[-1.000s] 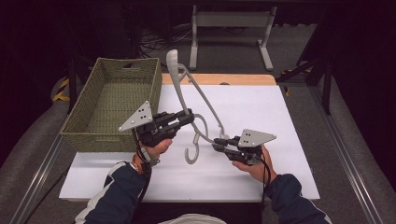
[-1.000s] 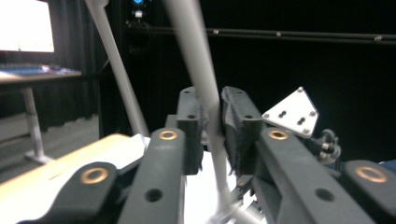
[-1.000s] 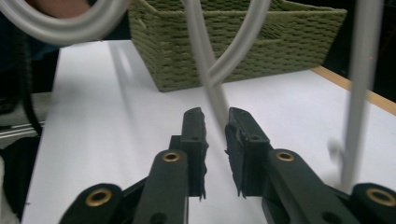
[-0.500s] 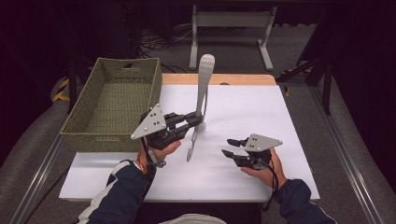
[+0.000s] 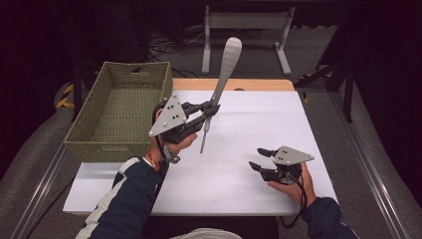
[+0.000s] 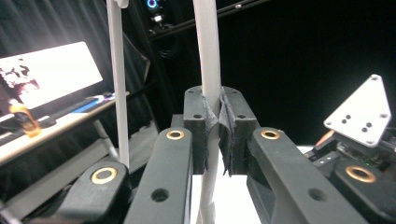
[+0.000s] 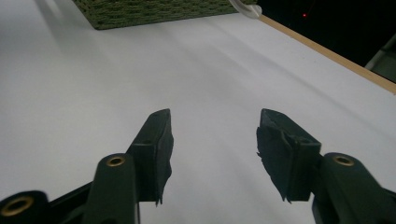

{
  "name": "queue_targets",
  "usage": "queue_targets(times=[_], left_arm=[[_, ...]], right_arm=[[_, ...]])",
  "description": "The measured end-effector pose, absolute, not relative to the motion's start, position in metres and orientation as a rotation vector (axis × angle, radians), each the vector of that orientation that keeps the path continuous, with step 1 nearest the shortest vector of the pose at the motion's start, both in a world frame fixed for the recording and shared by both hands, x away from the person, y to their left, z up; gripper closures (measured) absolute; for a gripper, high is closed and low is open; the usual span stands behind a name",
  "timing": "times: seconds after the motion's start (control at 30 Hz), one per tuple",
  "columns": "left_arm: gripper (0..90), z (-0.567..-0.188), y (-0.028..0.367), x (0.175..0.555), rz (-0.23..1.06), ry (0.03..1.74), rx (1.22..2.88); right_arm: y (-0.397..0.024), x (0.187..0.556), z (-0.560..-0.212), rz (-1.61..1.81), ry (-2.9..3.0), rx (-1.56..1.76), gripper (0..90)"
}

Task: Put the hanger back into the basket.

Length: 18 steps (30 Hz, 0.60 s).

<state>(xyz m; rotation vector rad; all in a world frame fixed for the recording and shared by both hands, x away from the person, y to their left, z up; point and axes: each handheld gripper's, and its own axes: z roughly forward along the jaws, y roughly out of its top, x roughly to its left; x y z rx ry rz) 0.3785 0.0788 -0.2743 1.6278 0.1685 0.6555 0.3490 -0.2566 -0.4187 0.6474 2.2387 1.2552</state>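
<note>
A pale grey clothes hanger point(image 5: 225, 64) stands nearly upright and edge-on above the white table top point(image 5: 259, 114), its lower tip hanging free over the sheet. My left gripper point(image 5: 211, 108) is shut on it low down. In the left gripper view the pads point(image 6: 227, 128) pinch one white bar point(image 6: 208, 56), and a second bar point(image 6: 116, 74) rises to the left. My right gripper point(image 5: 260, 158) rests low near the table's front right. Its jaws have just been opening and it stands open point(image 7: 212, 154) with nothing between the pads.
A green woven basket point(image 5: 99, 147) sits at the table's left, and its wall point(image 7: 154, 11) is at the top of the right gripper view. A wooden edge point(image 5: 234, 83) runs along the far side. A metal stand point(image 5: 249, 22) is on the floor behind.
The left hand has lifted the hanger and turned it edge-on and upright. The right gripper has drawn away from the hanger's hook toward the right, and its jaws have spread.
</note>
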Motion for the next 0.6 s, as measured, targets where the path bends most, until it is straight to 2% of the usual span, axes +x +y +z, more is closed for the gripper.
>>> queue_targets(times=[0.37,0.6], left_arm=[[82.6,-0.246,0.093,0.370,0.813,0.163,1.618],[82.6,-0.239,0.116,0.371,0.930,0.229,1.608]], right_arm=[[-0.254,0.349,-0.420,1.273,2.247,0.627,40.3],[-0.251,0.350,-0.422,1.263,2.261,0.623,38.7]])
